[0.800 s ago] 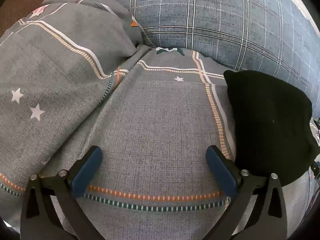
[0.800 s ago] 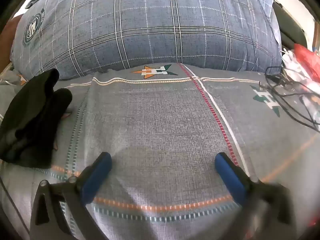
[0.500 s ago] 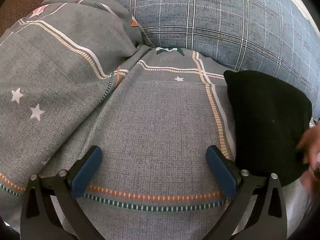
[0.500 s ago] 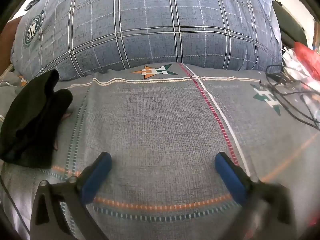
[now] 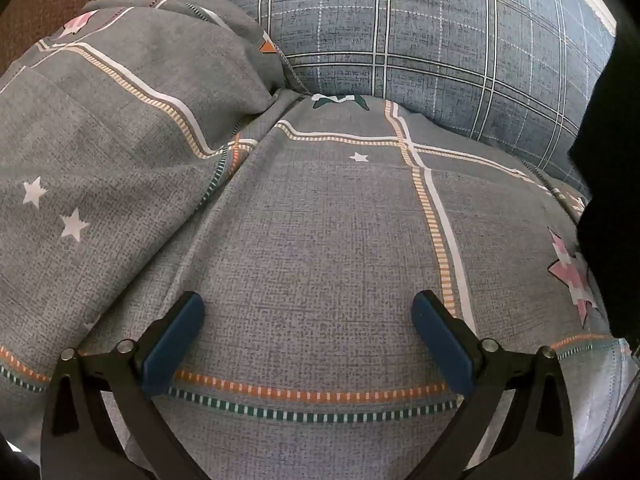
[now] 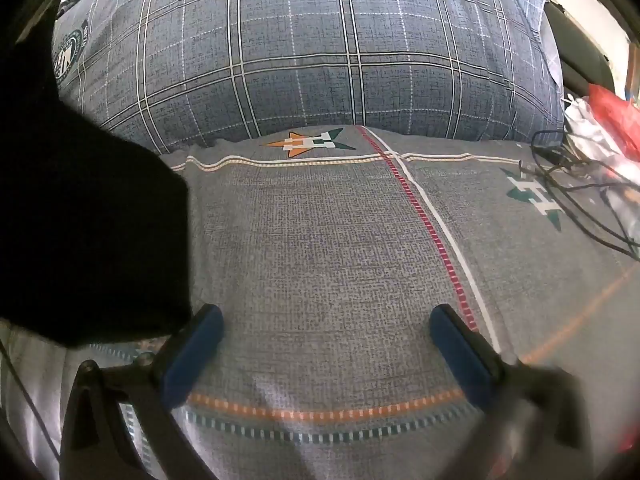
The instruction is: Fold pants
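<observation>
My left gripper (image 5: 308, 332) stands with its jaws spread as wide as they go, nothing between the blue pads (image 5: 172, 350) but grey patterned bedsheet (image 5: 320, 240) below. My right gripper (image 6: 326, 346) is just as wide apart and empty, angled down over the same sheet. The black pants (image 6: 88, 220) hang as a dark mass at the left of my right view, just beside the left pad, and at the right edge (image 5: 608, 200) of my left view. A plaid pillow (image 6: 312, 52) lies beyond.
</observation>
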`<act>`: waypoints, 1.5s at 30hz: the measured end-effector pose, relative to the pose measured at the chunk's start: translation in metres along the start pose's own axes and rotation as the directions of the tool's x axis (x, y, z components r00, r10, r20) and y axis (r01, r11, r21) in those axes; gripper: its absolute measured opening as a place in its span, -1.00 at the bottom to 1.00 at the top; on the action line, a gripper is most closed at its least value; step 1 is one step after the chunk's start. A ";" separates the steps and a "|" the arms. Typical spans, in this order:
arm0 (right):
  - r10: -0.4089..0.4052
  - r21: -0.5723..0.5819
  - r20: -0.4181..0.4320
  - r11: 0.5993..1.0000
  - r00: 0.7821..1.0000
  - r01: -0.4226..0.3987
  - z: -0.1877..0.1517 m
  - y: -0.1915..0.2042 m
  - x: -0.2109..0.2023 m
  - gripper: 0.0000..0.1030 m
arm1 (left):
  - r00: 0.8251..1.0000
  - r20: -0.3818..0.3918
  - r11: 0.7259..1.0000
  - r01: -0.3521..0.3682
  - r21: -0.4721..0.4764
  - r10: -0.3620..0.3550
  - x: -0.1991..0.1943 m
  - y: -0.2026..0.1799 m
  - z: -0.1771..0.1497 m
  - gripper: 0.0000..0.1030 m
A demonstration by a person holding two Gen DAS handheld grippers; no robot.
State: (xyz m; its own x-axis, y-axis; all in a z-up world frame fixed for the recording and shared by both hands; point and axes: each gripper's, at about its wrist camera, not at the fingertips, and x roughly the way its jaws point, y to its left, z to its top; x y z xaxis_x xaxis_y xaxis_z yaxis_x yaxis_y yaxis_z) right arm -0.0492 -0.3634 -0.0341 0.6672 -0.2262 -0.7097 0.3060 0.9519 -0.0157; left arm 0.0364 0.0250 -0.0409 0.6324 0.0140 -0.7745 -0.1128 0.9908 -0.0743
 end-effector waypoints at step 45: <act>-0.018 -0.017 -0.003 1.000 1.000 0.018 0.002 0.002 0.000 0.99 | 0.993 -0.116 0.999 0.017 0.038 -0.012 -0.007 0.001 0.002 1.00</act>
State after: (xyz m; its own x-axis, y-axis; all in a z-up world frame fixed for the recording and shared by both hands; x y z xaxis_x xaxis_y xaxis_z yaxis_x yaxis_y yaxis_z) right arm -0.0472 -0.3622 -0.0328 0.6596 -0.2432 -0.7112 0.3063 0.9510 -0.0411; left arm 0.0330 0.0263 -0.0345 0.5403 -0.0140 -0.8414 -0.0730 0.9953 -0.0635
